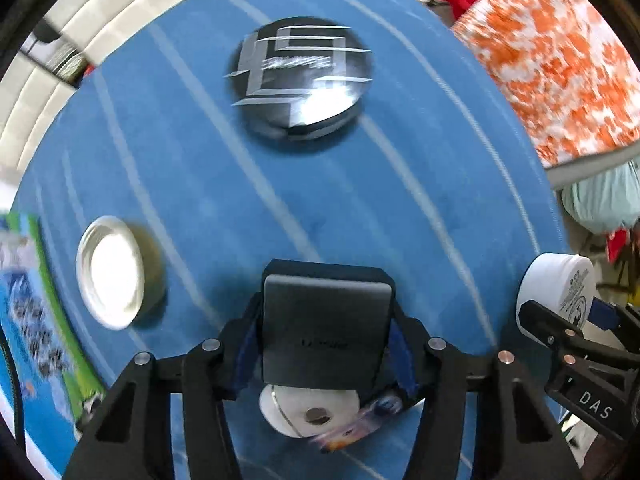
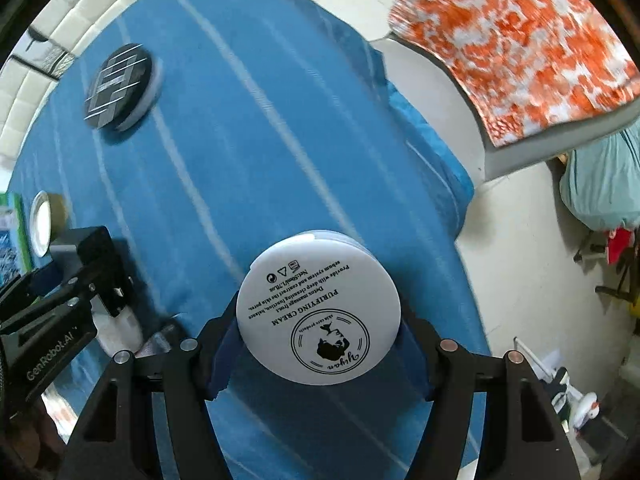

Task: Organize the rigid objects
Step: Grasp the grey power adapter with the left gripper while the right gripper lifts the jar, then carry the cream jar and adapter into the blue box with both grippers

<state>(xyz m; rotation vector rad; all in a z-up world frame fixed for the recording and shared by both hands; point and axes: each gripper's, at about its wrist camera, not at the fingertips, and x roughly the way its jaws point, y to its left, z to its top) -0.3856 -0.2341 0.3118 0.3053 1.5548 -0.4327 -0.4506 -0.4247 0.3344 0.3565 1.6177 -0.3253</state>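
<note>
The dark grey square box (image 1: pixel 326 328) sits clamped between the blue pads of the left tool (image 1: pixel 326 344), directly below it and lifted or just at the blue striped cloth (image 1: pixel 240 184) of the tabletop; a white round object (image 1: pixel 308 412) and a colourful packet lie under it. No long axis matters: the box is squarish, gripped across its 2 opposite sides. The right tool (image 2: pixel 318 320) grasps the white cream jar (image 2: pixel 318 312) by its round wall, label facing the camera, above the cloth's right edge. Both tools point straight down, side by side, the right one just beside the left. A black round tin (image 1: pixel 300 76) lies ahead, nearer the left hand; a white-lidded jar (image 1: pixel 112 272) stands leftward.
</note>
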